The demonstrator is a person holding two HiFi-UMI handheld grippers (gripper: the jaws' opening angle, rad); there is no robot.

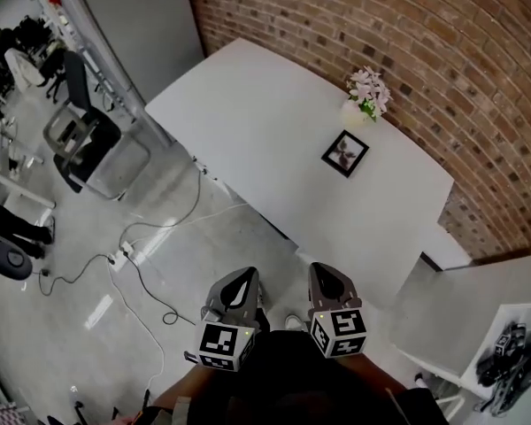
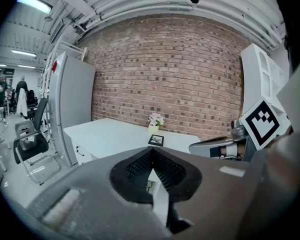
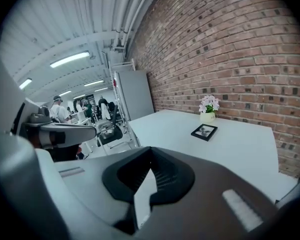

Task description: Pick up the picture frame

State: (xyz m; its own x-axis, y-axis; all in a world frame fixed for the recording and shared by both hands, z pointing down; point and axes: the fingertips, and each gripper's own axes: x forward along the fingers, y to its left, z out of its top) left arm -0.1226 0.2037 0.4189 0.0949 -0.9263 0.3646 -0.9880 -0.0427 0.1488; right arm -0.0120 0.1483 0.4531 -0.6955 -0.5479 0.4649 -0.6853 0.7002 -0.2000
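The only print in sight is the black-and-white square pattern on the marker cubes, one cube on each gripper. It forms no words.

There is one picture frame [image 1: 345, 153], black-edged, lying flat on the white table [image 1: 265, 122] close to the table's edge along the brick wall [image 1: 398, 25]. One small pot of pale pink flowers [image 1: 368, 93] stands just beside it on the table, nearer the wall and not touching it. Nothing else can be made out on the table. One black office chair [image 1: 81, 140] stands well away from the table on the grey floor, and cables [image 1: 150, 237] trail across the floor between the chair and the table.

There are two grippers. The left gripper [image 1: 244, 282] and the right gripper [image 1: 327, 282] are held side by side over the floor at the near side of the table. Both point towards the table and tip slightly down, with their cubes turned up towards the head camera. Both are well apart from the frame.

In the left gripper view the left gripper's [image 2: 152, 159] jaws are pressed together with nothing between them, and the frame [image 2: 156, 140] shows far off on the table. The right gripper's [image 3: 150, 168] jaws are likewise together and empty, with the frame [image 3: 204, 131] on the table ahead and to the right.
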